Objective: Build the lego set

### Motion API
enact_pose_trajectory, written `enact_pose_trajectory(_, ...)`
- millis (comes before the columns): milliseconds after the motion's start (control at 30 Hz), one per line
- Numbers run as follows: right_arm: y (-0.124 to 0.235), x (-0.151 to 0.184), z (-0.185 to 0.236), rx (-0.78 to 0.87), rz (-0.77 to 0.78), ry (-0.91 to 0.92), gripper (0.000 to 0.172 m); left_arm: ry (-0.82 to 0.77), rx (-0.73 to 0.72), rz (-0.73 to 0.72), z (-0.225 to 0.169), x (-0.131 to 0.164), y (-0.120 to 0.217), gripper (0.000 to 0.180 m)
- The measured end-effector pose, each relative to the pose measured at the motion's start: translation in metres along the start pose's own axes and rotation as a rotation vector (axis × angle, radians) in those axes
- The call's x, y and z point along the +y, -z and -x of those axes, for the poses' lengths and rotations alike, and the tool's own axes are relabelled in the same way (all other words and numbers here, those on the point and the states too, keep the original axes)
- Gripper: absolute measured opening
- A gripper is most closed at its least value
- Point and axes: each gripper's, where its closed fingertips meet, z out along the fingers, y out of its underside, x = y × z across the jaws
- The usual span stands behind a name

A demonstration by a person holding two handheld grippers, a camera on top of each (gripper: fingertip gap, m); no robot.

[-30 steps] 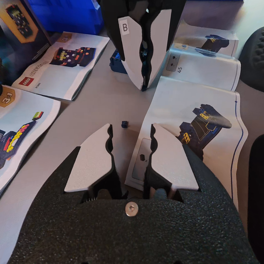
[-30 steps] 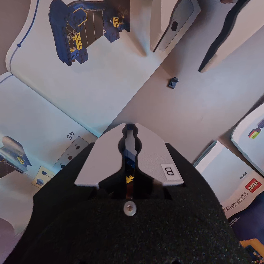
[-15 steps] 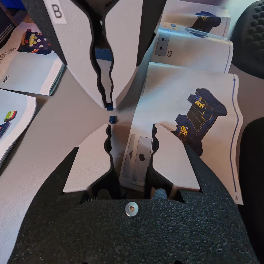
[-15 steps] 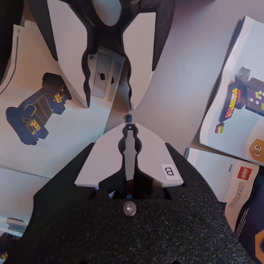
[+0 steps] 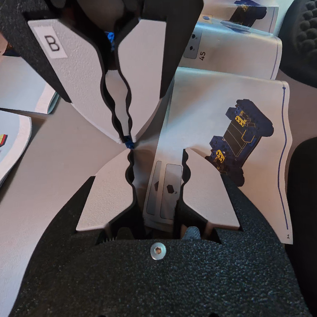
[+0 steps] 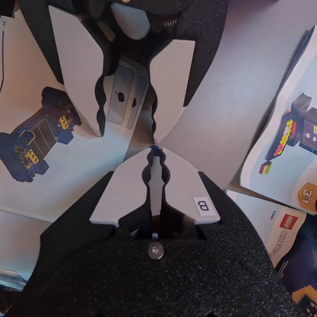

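Smooth matte grey counter (image 5: 56, 171), lit unevenly with soft shadows under the tools. Little of the room shows. A knobbly black rubbery object (image 5: 303, 34) sits at the 2 o'clock edge of the left wrist view.

Glossy white paper booklets cover most of the surface. An open booklet (image 5: 214, 96), pages curling, shows a printed dark blue and yellow brick model and lies from 12 to 4 o'clock in the left wrist view. A closed booklet with a red logo (image 6: 274, 231) lies at 4 o'clock in the right wrist view, and another open booklet with a colourful printed model (image 6: 283, 137) at 3 o'clock.

Both tools have grainy black bodies, flat white finger plates and wavy black inner pads.

The left hand-held gripper (image 5: 157, 150) is wide apart with nothing in it, straddling the booklet's corner and bare counter.

The right hand-held gripper (image 6: 155, 151) is nearly closed, its pad tips pinching a tiny dark blue studded brick (image 6: 155, 151). A white label sits on one of its plates.

The two tools meet nose to nose at centre frame. The brick (image 5: 129, 143) sits just off the tip of the left tool's 9 o'clock finger (image 5: 120, 164); whether they touch is unclear.
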Motion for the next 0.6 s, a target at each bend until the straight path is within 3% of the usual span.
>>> enact_pose_trajectory(600,-0.003,0.001,0.0014,0.004,0.0,-0.036,0.007,0.009,0.012,0.005,-0.0009,-0.0002,-0.0016,0.053)
